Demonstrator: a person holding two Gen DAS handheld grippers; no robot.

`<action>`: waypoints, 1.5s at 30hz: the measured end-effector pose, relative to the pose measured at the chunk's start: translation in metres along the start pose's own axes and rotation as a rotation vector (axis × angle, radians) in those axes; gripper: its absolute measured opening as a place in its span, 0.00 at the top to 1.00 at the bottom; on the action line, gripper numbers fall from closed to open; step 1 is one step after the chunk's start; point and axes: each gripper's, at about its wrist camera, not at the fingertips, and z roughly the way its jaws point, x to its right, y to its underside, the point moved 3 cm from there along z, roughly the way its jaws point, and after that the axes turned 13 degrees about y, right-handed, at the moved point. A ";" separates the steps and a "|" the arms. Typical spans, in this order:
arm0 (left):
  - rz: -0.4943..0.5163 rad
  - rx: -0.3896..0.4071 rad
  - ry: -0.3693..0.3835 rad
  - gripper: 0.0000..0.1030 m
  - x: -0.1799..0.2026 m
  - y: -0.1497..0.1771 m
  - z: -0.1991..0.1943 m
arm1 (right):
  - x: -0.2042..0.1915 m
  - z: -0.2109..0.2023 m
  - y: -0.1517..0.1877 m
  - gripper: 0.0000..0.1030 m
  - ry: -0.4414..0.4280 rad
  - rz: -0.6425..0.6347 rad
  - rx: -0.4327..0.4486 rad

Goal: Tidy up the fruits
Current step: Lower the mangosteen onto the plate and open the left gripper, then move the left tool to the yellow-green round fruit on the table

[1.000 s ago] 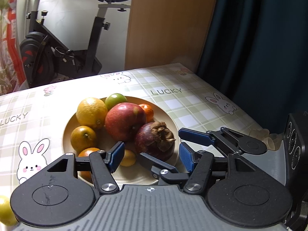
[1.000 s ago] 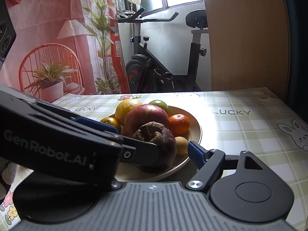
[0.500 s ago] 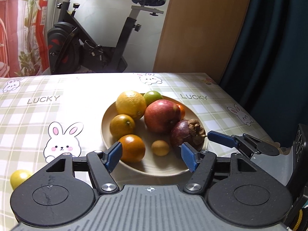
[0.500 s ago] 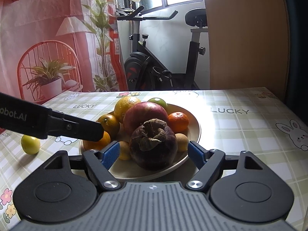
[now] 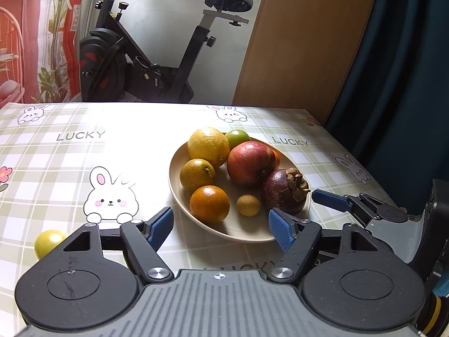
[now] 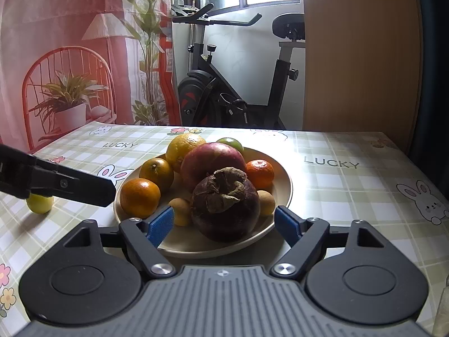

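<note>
both grippers (image 5: 220, 226) (image 6: 224, 224) empty, left jaws just opening, plate (image 5: 247, 233) ahead

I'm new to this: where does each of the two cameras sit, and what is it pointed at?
Left wrist: on the left gripper, looking down over the plate from its near left; its own open fingers show, plus the right gripper.
Right wrist: on the right gripper, facing the mangosteen head-on; its open fingers and the left gripper's finger show.
Shared: the plate, the mangosteen, the apple, the loose yellow fruit, the exercise bike.
</note>
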 end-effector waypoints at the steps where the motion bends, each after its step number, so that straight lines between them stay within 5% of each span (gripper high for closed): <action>1: 0.003 0.004 -0.001 0.25 -0.001 0.000 -0.003 | -0.001 0.001 -0.001 0.21 0.007 -0.003 -0.007; 22: 0.001 0.080 -0.047 0.19 -0.048 -0.027 -0.074 | -0.031 -0.030 -0.028 0.21 0.114 0.060 -0.269; 45: -0.041 0.012 -0.085 0.16 -0.115 -0.030 -0.103 | -0.114 -0.022 -0.061 0.22 0.037 -0.038 -0.314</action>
